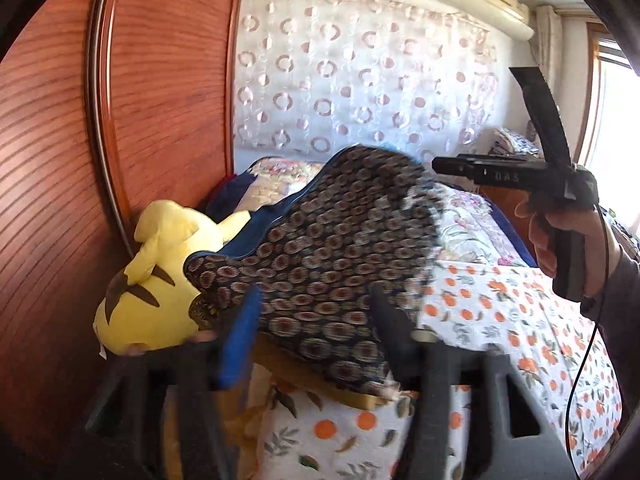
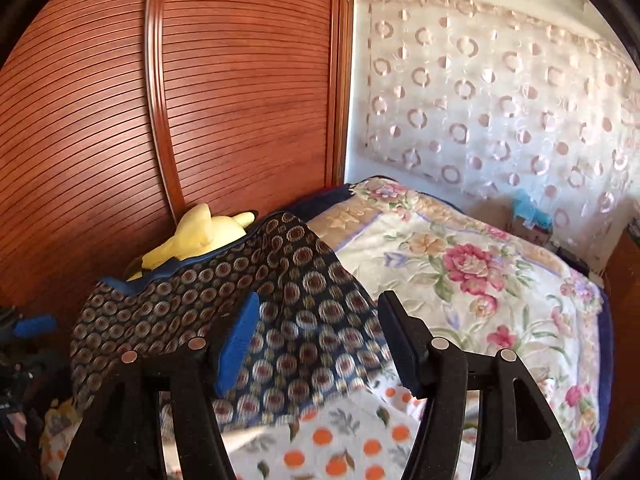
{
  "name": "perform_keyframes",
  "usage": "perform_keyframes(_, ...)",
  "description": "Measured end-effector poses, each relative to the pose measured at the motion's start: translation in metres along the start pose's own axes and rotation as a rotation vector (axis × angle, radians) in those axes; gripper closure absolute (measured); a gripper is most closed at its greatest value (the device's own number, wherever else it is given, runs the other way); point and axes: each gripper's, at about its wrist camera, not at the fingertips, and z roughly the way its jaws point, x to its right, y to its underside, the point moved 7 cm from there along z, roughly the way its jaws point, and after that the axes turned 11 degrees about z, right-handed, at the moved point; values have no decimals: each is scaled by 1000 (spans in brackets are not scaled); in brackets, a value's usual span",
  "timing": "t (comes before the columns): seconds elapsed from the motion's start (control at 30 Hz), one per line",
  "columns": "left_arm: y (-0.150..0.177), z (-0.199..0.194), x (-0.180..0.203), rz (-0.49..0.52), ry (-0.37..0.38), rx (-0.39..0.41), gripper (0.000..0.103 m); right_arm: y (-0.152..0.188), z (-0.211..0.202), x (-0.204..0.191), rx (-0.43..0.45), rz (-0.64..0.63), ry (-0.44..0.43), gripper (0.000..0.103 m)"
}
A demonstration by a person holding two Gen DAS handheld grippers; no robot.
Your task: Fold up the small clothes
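Dark navy garment with round medallion print (image 1: 320, 248) draped in heap on bed with orange-print sheet (image 1: 500, 312), partly over yellow plush toy (image 1: 160, 280). Left gripper (image 1: 316, 332) wide apart, holding nothing. Right gripper (image 2: 320, 340) likewise wide, garment loose between fingers.

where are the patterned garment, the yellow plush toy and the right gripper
patterned garment (image 1: 320, 248), left wrist view, middle of the cloth
yellow plush toy (image 1: 160, 280), left wrist view, its head
right gripper (image 2: 320, 340), right wrist view, midway between its open fingertips
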Motion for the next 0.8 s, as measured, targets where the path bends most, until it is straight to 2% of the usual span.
perform_keyframes(0.1, -6, -21, 19, 34, 12, 32, 26, 23, -58, -4, 29, 34, -19, 39)
perform_keyframes(0.13, -7, -27, 26, 43, 16, 39, 22, 30, -74, -3, 41, 46, -26, 37)
perform_keyframes(0.33, -13, -56, 71, 112, 50, 73, 22, 85, -163, 18, 92, 124, -11, 33)
perform_keyframes(0.53, -11, -80, 124, 187, 96, 111, 22, 149, -260, 28, 170, 177, 112, 31)
perform_keyframes(0.8, -8, -106, 172, 195, 114, 143, 22, 229, -372, 24, 243, 275, 280, 31)
